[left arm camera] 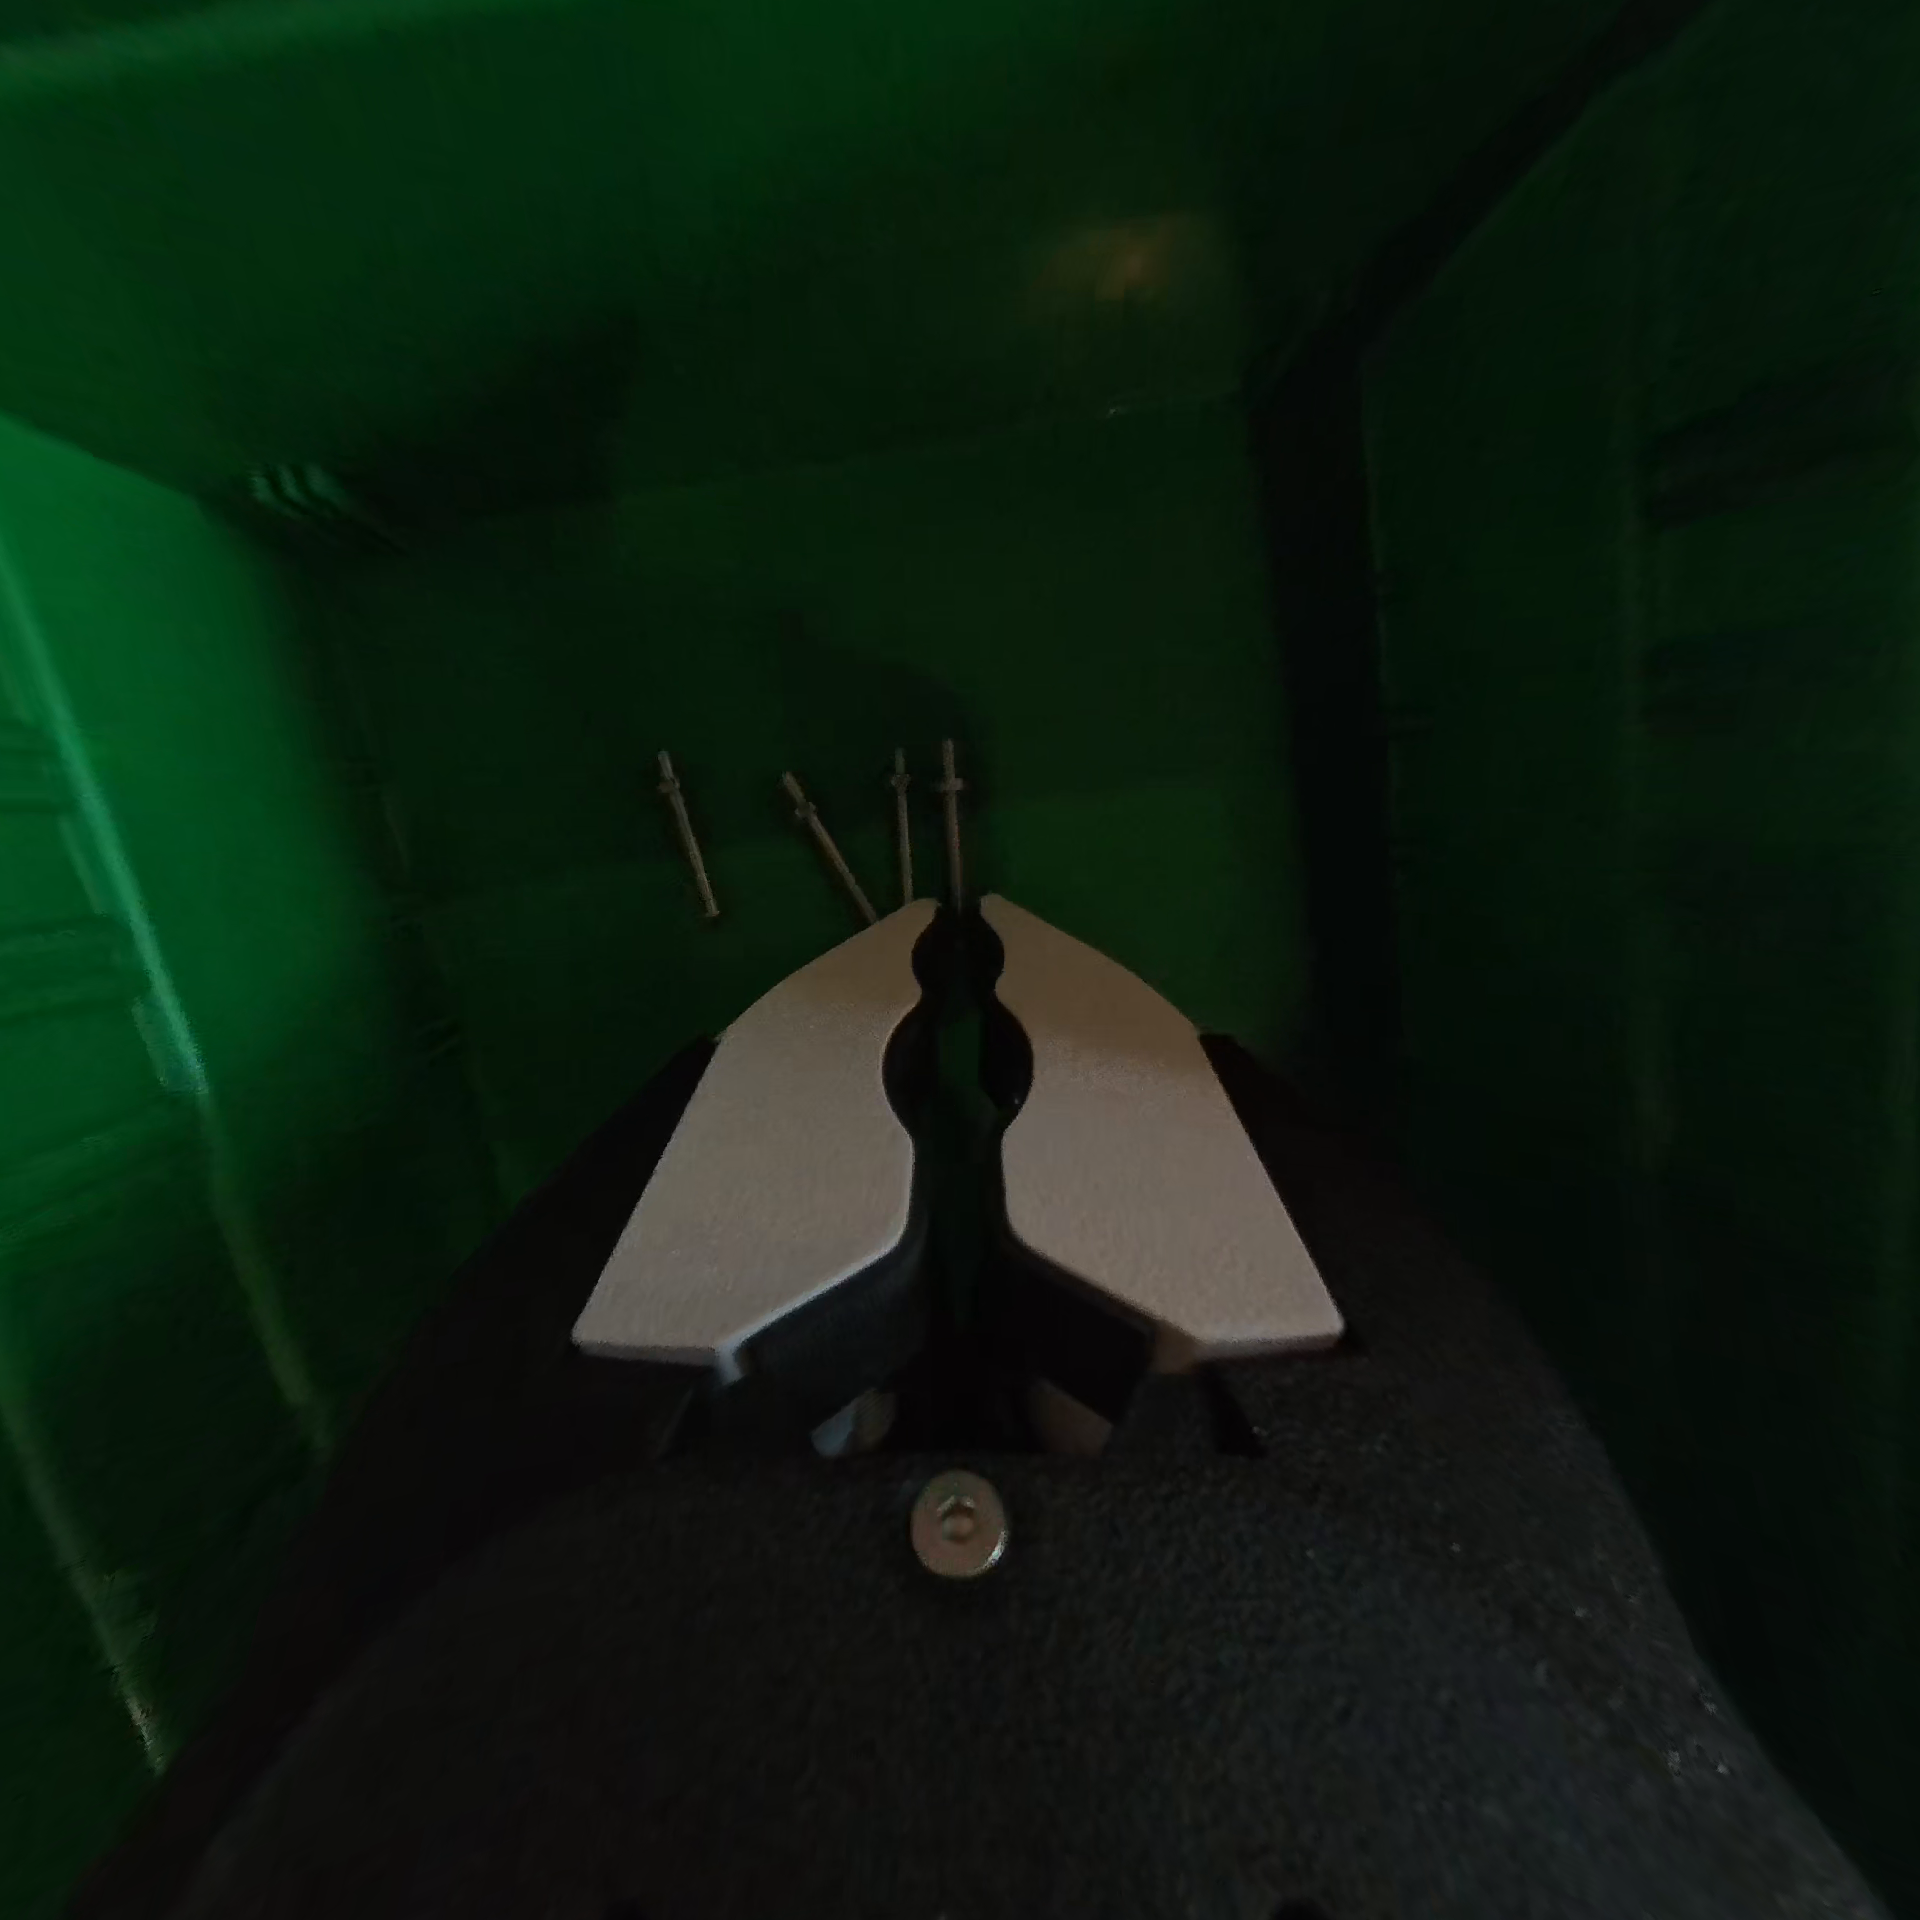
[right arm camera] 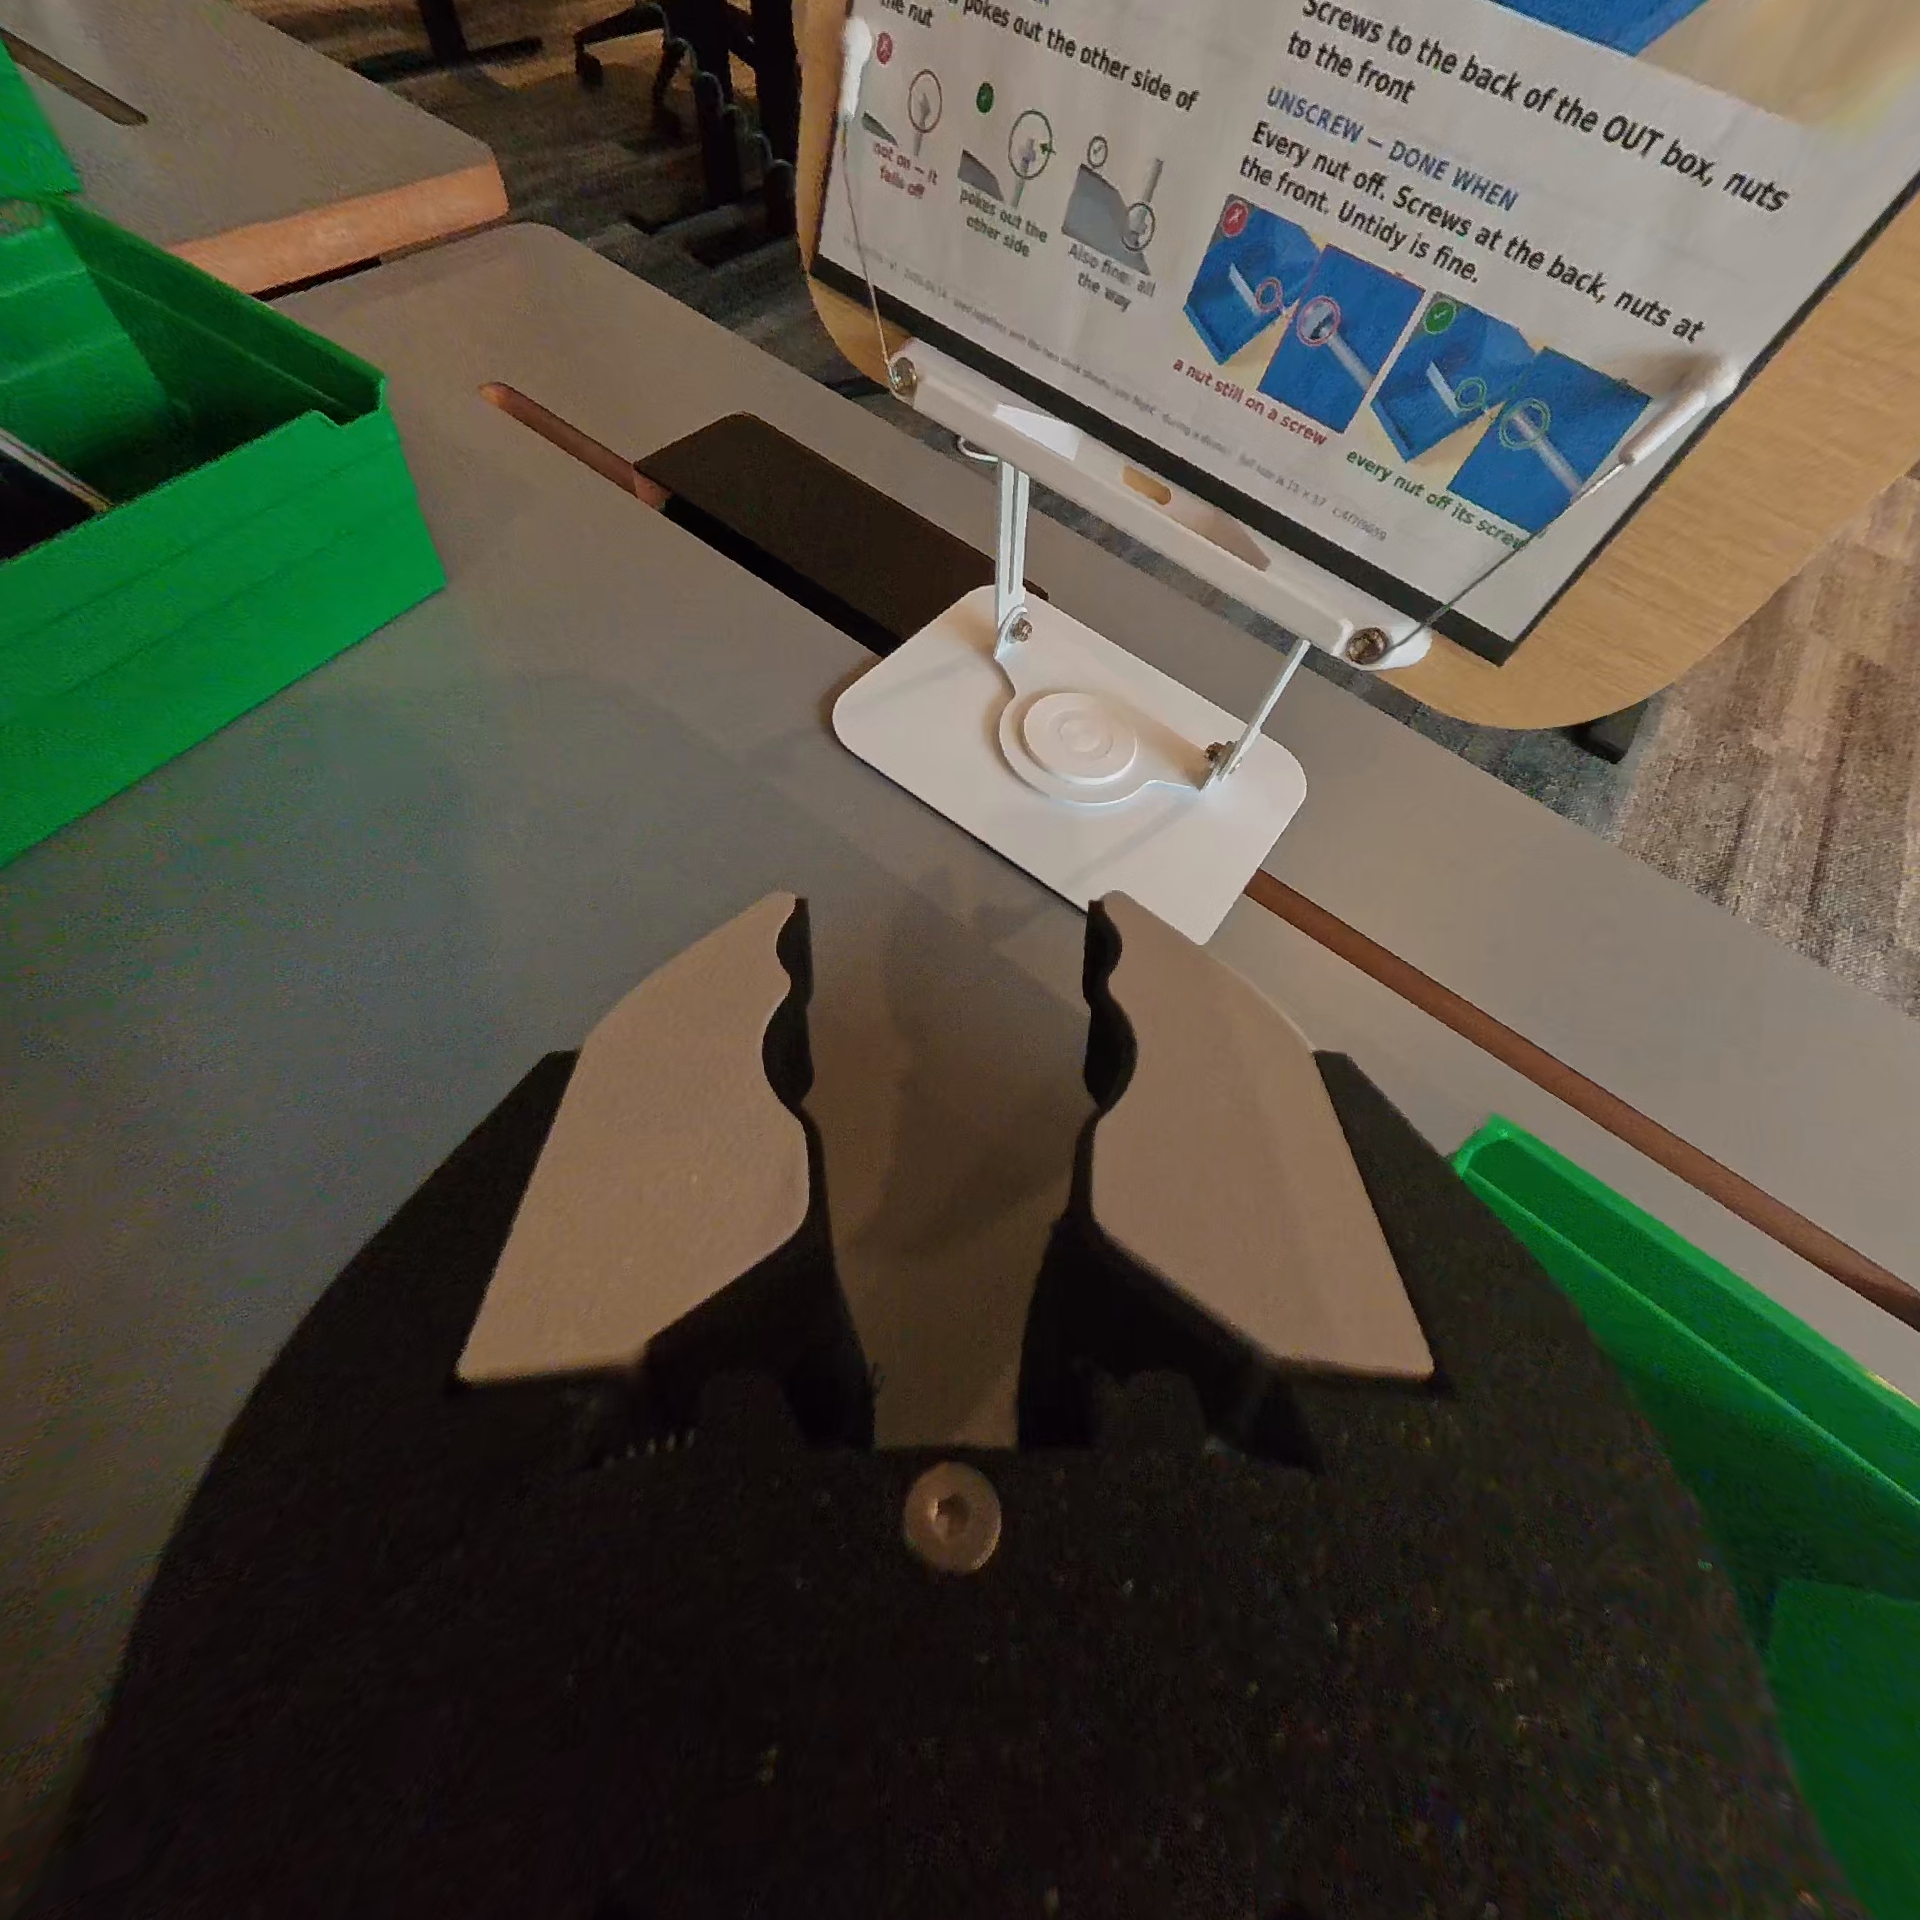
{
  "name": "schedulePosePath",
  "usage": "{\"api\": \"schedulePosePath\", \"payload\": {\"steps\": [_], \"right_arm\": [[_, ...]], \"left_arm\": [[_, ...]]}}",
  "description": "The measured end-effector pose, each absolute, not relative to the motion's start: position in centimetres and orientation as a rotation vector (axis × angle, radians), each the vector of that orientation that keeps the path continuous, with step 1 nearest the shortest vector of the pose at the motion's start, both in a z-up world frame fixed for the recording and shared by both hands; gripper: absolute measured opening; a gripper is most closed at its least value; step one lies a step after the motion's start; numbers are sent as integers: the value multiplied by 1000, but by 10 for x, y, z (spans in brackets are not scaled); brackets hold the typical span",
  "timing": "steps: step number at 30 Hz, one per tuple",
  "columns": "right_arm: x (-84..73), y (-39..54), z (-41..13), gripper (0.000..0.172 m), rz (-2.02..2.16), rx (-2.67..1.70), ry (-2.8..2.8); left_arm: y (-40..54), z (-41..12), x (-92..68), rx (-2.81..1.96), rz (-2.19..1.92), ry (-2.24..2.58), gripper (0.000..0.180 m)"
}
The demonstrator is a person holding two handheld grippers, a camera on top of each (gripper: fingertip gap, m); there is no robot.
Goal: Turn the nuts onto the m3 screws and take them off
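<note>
**Operator:** My left gripper (left arm camera: 958, 914) is inside the green bin (left arm camera: 312, 727). Its fingers (left arm camera: 831, 1091) are clenched on the near end of one long screw (left arm camera: 950, 821), which runs straight out from the tips toward the bin's far wall. A small nut (left arm camera: 948, 787) sits on that screw near its far end.

**Observer:** And the other screws?

**Operator:** Taking the held screw as the mark: a second screw (left arm camera: 902, 826) lies just to its left, nearly parallel. A third (left arm camera: 828, 847) lies farther left, slanted, its near end hidden behind the left fingertip. A fourth (left arm camera: 687, 836) lies farthest left, apart from the rest, on the bin floor. Each seems to carry a nut near its far end, though it is dim in there.

**Observer:** Your right side?

**Operator:** My right gripper (right arm camera: 940, 925) hovers over the grey surface (right arm camera: 416, 883) with its fingers (right arm camera: 675, 1143) released, spread wide, nothing between them but bare surface. Just beyond the right fingertip sits the white base of a stand (right arm camera: 1070, 748), which holds up a printed instruction sheet (right arm camera: 1299, 208). A green box (right arm camera: 208, 582) stands well to the left of the stand, and the edge of another green bin (right arm camera: 1714, 1351) shows to the right of the gripper.
</note>
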State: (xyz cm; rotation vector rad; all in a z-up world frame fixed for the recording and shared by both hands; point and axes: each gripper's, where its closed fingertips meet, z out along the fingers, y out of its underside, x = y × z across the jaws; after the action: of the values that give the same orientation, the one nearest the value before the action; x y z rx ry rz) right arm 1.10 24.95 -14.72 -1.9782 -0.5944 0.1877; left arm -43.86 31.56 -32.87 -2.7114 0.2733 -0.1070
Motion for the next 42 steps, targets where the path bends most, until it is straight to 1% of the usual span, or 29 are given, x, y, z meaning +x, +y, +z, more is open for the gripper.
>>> {"api": "schedulePosePath", "payload": {"steps": [2, 4, 8, 13, 17, 21, 24, 33, 39, 42], "right_arm": [[5, 249, -146, 48, 202, -1963, -609], [-6, 248, -141, 45, 247, -1929, -629], [-41, 241, -125, 40, 411, -1811, -687], [-95, 215, -96, 33, 660, -1593, -796], [-128, 189, -72, 27, 830, -1420, -853], [-141, 169, -55, 23, 924, -1311, -875], [-144, 158, -49, 22, 1000, -1281, -893], [-147, 146, -45, 16, 1090, -1240, -930], [-150, 143, -46, 2, 1092, -1237, -948], [-150, 141, -49, 1, 1095, -1263, -971]], "left_arm": [[318, -311, -436, -2599, -164, 258, 2], [323, -281, -427, -2433, -250, 273, 2], [314, -197, -379, -2066, -542, 380, 1], [264, -95, -295, -1646, -854, 623, 1], [211, -54, -228, -1393, -1073, 796, 1], [166, -43, -181, -1248, -1274, 950, 1], [152, -46, -160, -1220, -1332, 1013, 1], [141, -55, -143, -1225, -1370, 1080, 1], [137, -62, -137, -1239, -1377, 1110, 1], [135, -64, -137, -1253, -1374, 1119, 1]]}}
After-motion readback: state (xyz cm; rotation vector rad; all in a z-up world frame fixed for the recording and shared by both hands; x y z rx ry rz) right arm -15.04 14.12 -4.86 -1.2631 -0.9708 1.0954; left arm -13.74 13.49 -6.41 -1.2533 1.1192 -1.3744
